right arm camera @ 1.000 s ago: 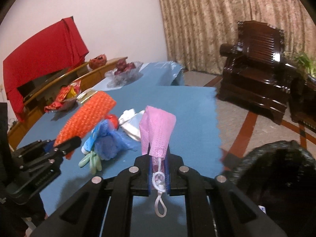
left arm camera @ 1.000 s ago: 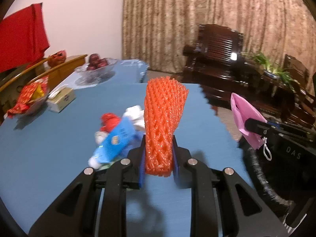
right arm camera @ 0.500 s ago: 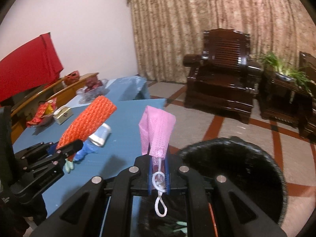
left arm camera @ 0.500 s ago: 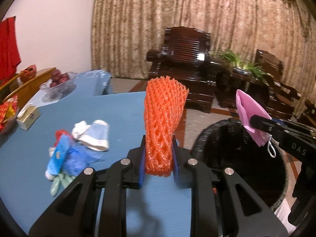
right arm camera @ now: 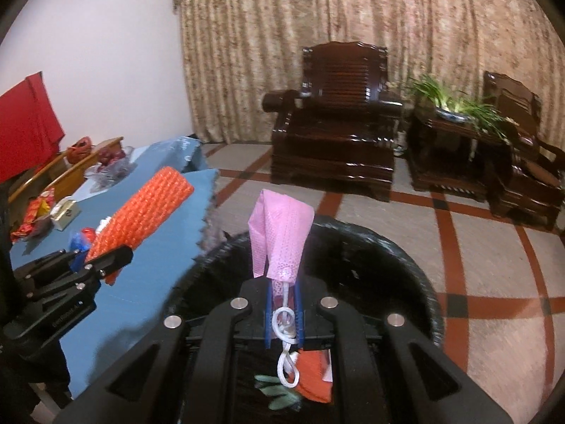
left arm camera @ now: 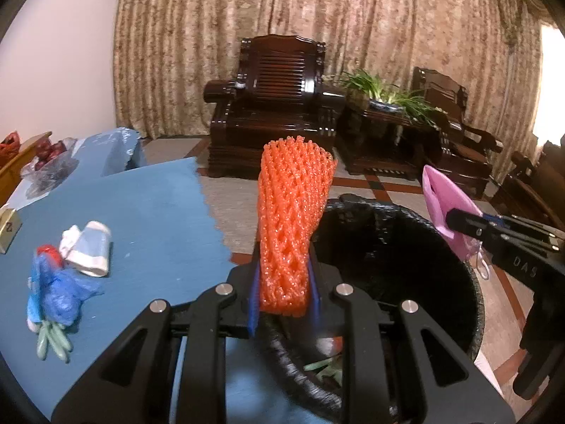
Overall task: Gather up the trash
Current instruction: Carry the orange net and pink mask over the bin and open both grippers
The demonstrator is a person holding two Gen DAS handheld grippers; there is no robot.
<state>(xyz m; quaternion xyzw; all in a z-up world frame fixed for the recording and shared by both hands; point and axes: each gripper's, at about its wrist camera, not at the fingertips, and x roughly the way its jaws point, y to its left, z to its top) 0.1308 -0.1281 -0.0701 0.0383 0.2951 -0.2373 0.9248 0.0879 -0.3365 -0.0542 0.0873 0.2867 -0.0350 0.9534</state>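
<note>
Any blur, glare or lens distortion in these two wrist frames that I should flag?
Left wrist view: fisheye bends the curtain, dark corners, blown-out window at right, blue table's trash pile smeared; orange foam net sharp. Right wrist view: same bending, floor at right streaked with blur, glare on the armchair; pink mask fairly sharp.

A beige patterned curtain (right arm camera: 353, 35) covered the far wall beside a plain pale wall (right arm camera: 106, 53). Before it stood dark carved wooden armchairs (right arm camera: 335, 123) — a potted green plant (right arm camera: 455, 100) on the side table between them — on a pale floor (right arm camera: 494, 265) crossed by red-brown stripes.
</note>
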